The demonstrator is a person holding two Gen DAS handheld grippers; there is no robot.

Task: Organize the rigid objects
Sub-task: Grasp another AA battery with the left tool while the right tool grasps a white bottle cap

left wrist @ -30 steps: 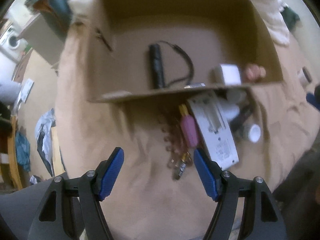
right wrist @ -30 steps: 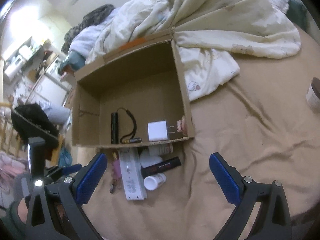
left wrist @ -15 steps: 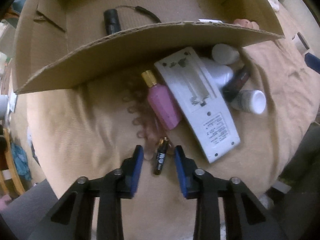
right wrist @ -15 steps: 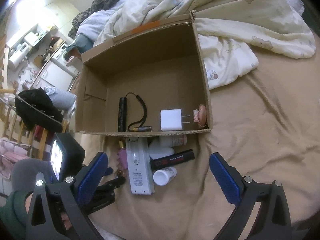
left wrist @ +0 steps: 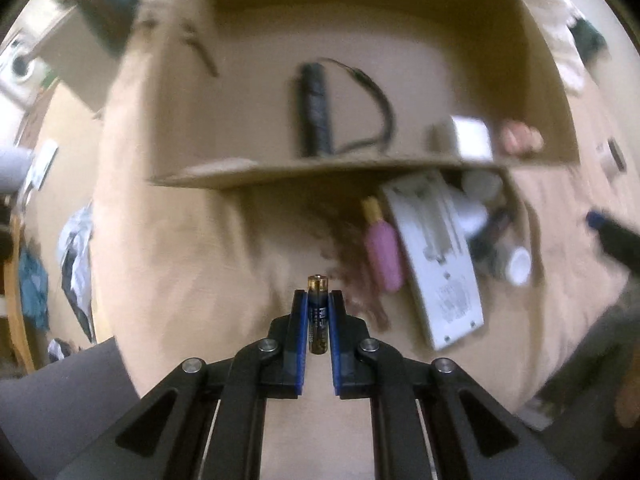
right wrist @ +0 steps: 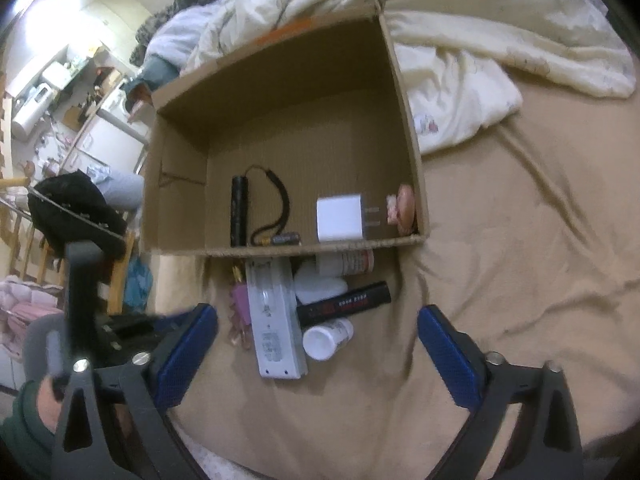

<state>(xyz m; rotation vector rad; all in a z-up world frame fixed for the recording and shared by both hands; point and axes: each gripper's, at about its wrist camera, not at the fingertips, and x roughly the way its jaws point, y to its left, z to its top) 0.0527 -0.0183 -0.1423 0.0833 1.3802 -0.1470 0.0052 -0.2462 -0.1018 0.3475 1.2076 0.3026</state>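
My left gripper [left wrist: 318,298] is shut on a dark blue and gold battery [left wrist: 317,283], held upright above the tan bedsheet, short of the cardboard box [left wrist: 280,170]. Inside the box [right wrist: 280,250] lie a black flashlight [right wrist: 239,210], a white charger [right wrist: 339,218] and another battery [right wrist: 286,239]. In front of it lie a white remote [right wrist: 272,320], a pink bottle [right wrist: 240,300], a black tube [right wrist: 344,304] and a white-capped bottle [right wrist: 326,340]. My right gripper [right wrist: 316,314] hovers over this pile. Its jaws are closing, and the pads touch nothing.
A cream duvet [right wrist: 480,40] is bunched behind and to the right of the box. The bare tan sheet [right wrist: 520,240] spreads to the right. A hand in a green sleeve [right wrist: 24,420] holds the left gripper at the bed's left edge. Room furniture stands beyond.
The left gripper's jaws closed on the battery that lay on the sheet and lifted it away from the pile. The right gripper sank toward the pile and its jaws narrowed.
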